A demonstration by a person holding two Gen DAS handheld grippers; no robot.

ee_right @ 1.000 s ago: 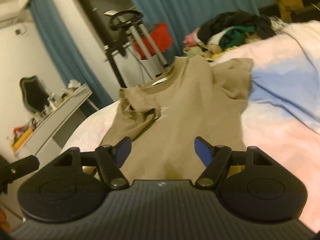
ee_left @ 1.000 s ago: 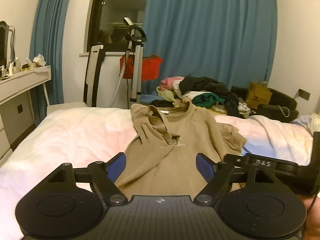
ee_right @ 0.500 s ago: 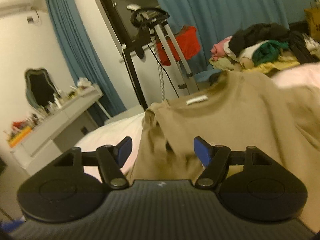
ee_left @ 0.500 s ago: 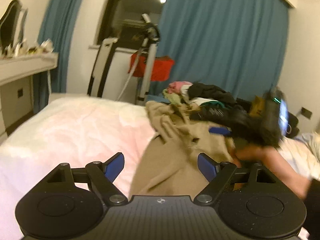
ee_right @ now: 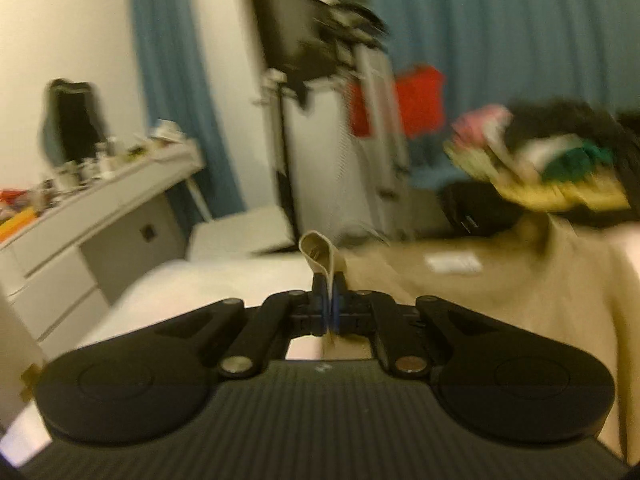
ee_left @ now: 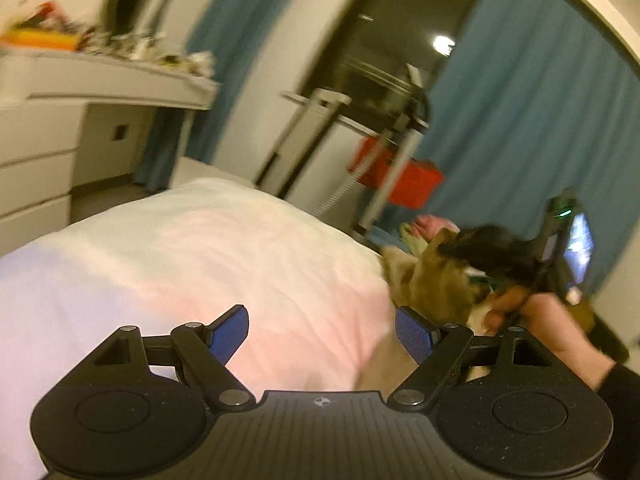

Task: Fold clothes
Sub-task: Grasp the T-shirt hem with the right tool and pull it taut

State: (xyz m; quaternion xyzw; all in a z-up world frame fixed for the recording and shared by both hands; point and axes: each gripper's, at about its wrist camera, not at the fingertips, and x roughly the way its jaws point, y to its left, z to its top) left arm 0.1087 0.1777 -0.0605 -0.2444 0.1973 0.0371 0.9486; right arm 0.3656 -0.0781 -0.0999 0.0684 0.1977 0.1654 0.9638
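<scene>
A tan T-shirt (ee_right: 520,280) lies on the bed (ee_left: 224,248), its white neck label facing up. My right gripper (ee_right: 329,308) is shut on a fold of the shirt's left edge, and a loop of tan cloth stands up between its blue pads. In the left wrist view the shirt (ee_left: 436,284) is bunched at the right, with the right gripper's black body (ee_left: 500,252) and the hand holding it over it. My left gripper (ee_left: 322,332) is open and empty above the pink-white bedcover, left of the shirt. Both views are motion-blurred.
A pile of mixed clothes (ee_right: 560,168) sits beyond the shirt at the far side of the bed. A white dresser (ee_left: 60,128) with clutter stands to the left. A garment steamer stand (ee_right: 360,100) and a red item (ee_left: 404,178) stand before blue curtains.
My right gripper has moved onto the shirt's left edge and shut on it, bunching the cloth. My left gripper has swung left and tilted, staying open.
</scene>
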